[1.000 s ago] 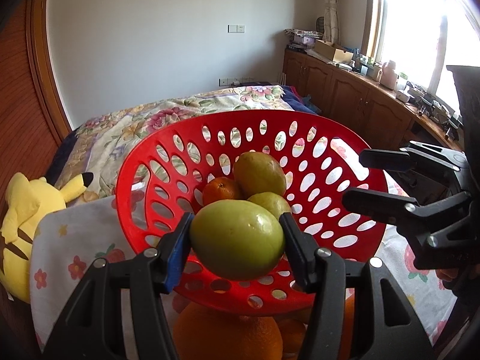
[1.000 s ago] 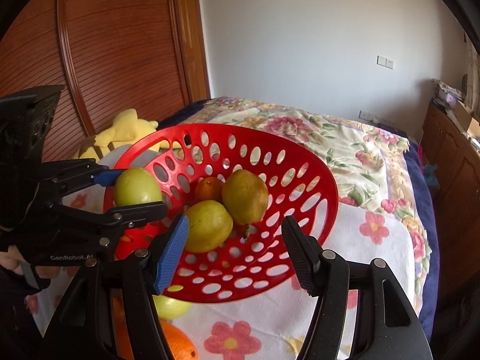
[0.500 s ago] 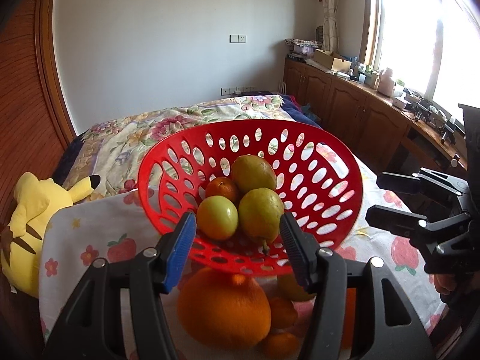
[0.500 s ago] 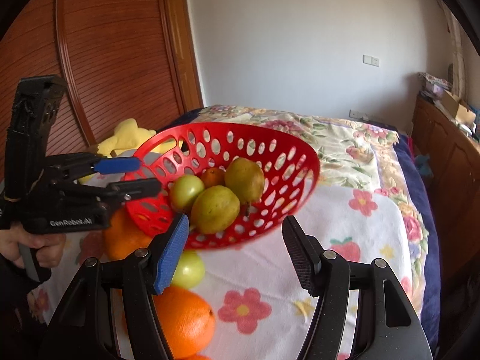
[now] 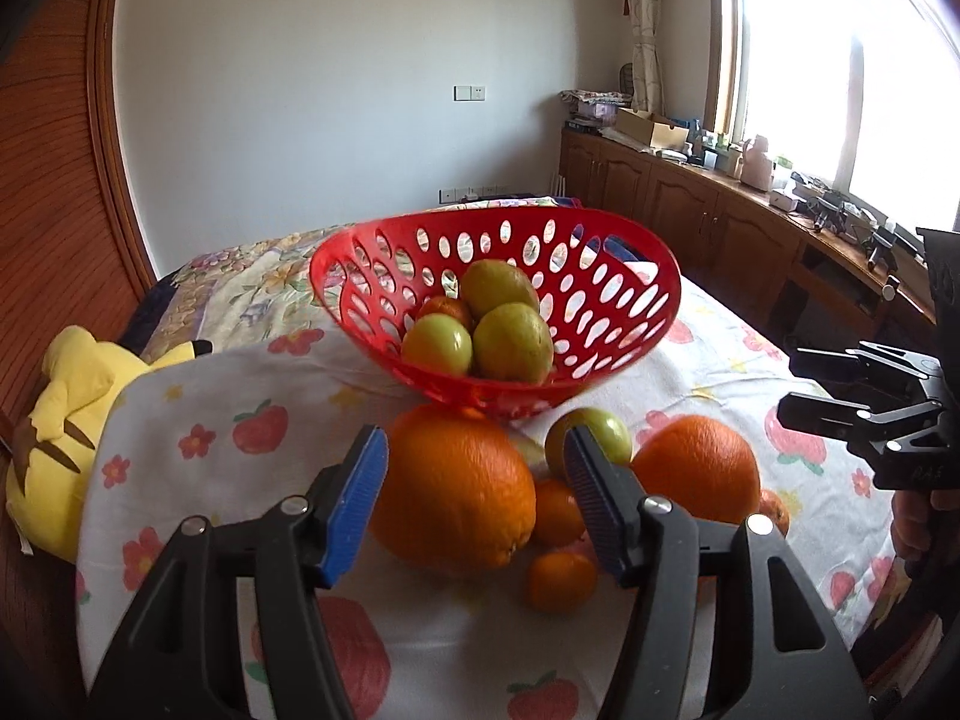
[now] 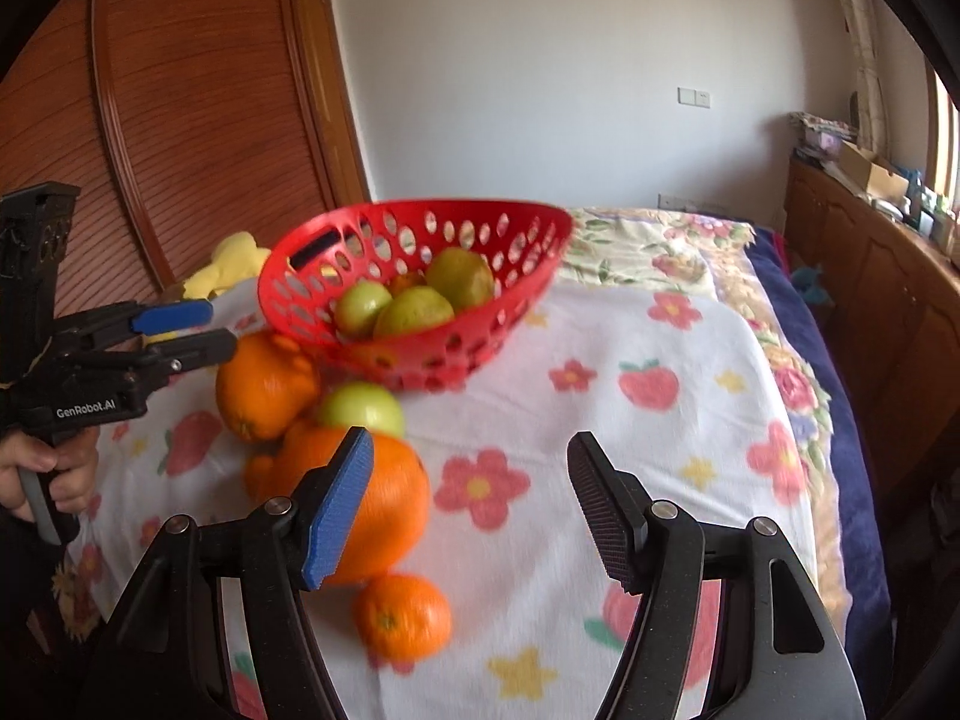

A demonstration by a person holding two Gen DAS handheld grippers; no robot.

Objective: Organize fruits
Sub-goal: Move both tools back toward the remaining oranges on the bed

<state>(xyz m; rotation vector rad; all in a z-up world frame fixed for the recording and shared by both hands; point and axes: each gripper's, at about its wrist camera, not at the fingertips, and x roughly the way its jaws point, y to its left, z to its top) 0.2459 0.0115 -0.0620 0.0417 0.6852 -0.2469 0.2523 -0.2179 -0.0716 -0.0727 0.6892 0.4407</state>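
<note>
A red perforated basket (image 5: 600,324) (image 6: 522,252) sits tilted on the cloth and holds several green-yellow fruits (image 5: 513,342) (image 6: 414,309) and a small orange (image 5: 447,309). In front of it lie a big orange (image 5: 456,486) (image 6: 264,384), a second big orange (image 5: 696,468) (image 6: 384,498), a green fruit (image 5: 591,429) (image 6: 360,405) and small mandarins (image 5: 561,579) (image 6: 402,618). My left gripper (image 5: 474,495) is open and empty, its jaws to either side of the big orange and nearer the camera. My right gripper (image 6: 471,498) is open and empty above the cloth.
A white cloth with fruit and flower prints (image 5: 240,420) (image 6: 648,384) covers the bed. A yellow plush toy (image 5: 78,402) (image 6: 225,264) lies at the left edge. Wooden cabinets (image 5: 720,228) stand along the right under a window. A wooden wardrobe door (image 6: 198,120) is at the left.
The green fruit that my left gripper held a second ago now lies in the basket. Both grippers have pulled back from the basket and lower, toward the loose fruit.
</note>
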